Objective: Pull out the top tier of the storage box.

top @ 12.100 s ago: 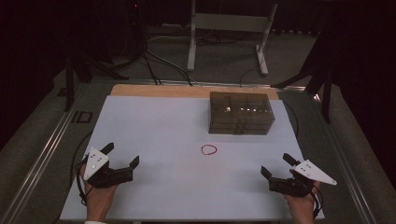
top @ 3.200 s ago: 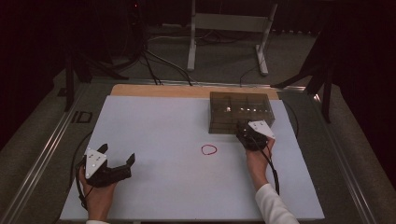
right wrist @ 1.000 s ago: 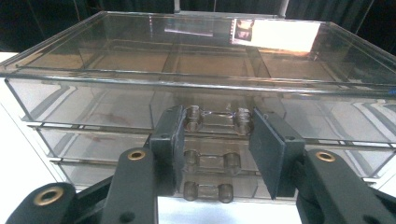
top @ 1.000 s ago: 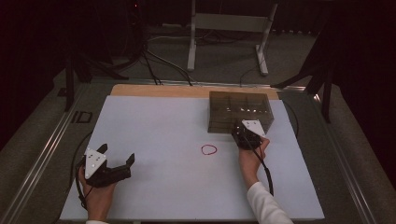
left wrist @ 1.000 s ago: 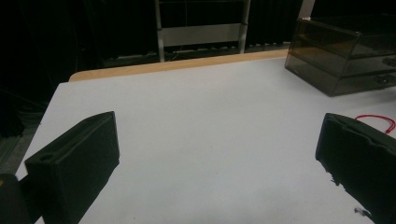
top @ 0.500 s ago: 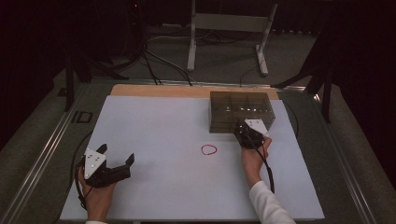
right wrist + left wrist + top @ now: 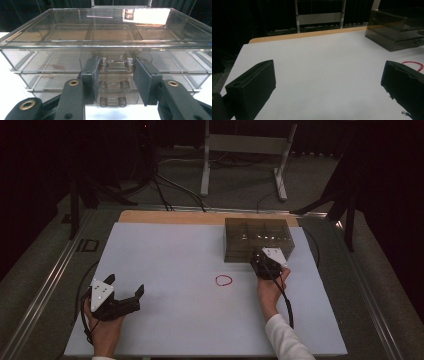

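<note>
Drawer box: a smoky clear plastic drawer box (image 7: 257, 238) with three stacked drawers stands near the far right corner of the tabletop (image 7: 165, 250), just short of the far edge's bare wooden strip (image 7: 170, 217).
Top drawer handle: in the right gripper view the clear handle (image 7: 116, 64) of the top drawer sits in the middle of the box's near face, with two more handles in line below it.
Right tongs: the right tongs (image 7: 116, 75) point at the near face of the box, one jaw on each side of the top handle; the jaws stand partly apart, and whether the pads press on the handle cannot be told. In the high view they (image 7: 263, 261) sit right at the box's near wall.
Rubber band: a red rubber band (image 7: 224, 280) lies flat near the middle of the tabletop, toward the near edge from the box and left of the right hand (image 7: 270, 287).
Left tongs: the left tongs (image 7: 124, 296) rest near the near left corner, jaws wide apart, nothing between them, well apart from the box.
</note>
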Motion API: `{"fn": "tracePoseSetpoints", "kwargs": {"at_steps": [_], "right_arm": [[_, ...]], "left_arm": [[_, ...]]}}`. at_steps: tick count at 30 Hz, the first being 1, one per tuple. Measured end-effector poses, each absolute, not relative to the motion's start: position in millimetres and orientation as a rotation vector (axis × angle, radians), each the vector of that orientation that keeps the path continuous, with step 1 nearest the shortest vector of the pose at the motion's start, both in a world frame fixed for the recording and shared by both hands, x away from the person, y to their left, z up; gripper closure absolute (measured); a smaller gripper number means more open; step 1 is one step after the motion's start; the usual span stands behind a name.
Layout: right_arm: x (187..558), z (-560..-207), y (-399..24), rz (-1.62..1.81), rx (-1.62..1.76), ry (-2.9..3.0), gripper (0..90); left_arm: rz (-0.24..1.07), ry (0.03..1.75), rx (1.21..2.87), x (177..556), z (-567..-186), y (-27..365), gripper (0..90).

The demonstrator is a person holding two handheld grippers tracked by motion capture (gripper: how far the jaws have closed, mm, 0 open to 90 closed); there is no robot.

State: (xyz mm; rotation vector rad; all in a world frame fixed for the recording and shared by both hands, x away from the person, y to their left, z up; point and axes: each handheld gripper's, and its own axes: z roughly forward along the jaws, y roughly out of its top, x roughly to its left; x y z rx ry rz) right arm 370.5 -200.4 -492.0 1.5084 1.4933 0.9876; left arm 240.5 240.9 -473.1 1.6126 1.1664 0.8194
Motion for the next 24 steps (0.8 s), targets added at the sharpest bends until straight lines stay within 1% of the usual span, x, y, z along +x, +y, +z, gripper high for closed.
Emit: {"fn": "tracePoseSetpoints", "kwargs": {"at_steps": [8,11,12,14,15,16,20,21,22,23,24], "right_arm": [[354.8,-490.6,-203.3,1.002,1.504,1.516,56.3],[354.9,-488.7,-208.0,1.035,1.509,1.537,53.8],[354.7,-487.8,-210.1,1.057,1.509,1.539,48.8],[353.9,-485.1,-214.5,1.077,1.495,1.55,44.6],[352.8,-482.7,-219.0,1.119,1.481,1.572,39.3],[352.8,-482.7,-219.0,1.119,1.481,1.572,39.3],[348.2,-478.6,-228.0,1.178,1.454,1.597,31.7],[348.2,-478.6,-228.0,1.178,1.454,1.597,31.7],[347.5,-477.9,-229.3,1.177,1.466,1.597,28.8],[347.5,-477.9,-229.3,1.177,1.466,1.597,28.8],[347.1,-477.3,-230.9,1.181,1.474,1.601,24.5]], "left_arm": [[0.821,1.164,1.62,240.4,-473.1,240.1,1.1],[0.821,1.165,1.616,240.4,-473.1,240.0,1.2],[0.819,1.166,1.615,240.5,-473.2,240.3,1.1],[0.82,1.168,1.613,240.6,-473.3,240.8,1.2],[0.82,1.168,1.613,240.6,-473.3,240.7,1.1],[0.82,1.167,1.614,240.6,-473.3,240.5,1.1],[0.819,1.164,1.616,240.5,-473.2,240.1,1.1],[0.819,1.165,1.615,240.6,-473.3,240.1,1.1],[0.819,1.166,1.615,240.6,-473.3,240.2,1.1],[0.819,1.166,1.615,240.6,-473.3,240.2,1.2],[0.819,1.165,1.621,240.6,-473.3,240.2,1.2]]}}
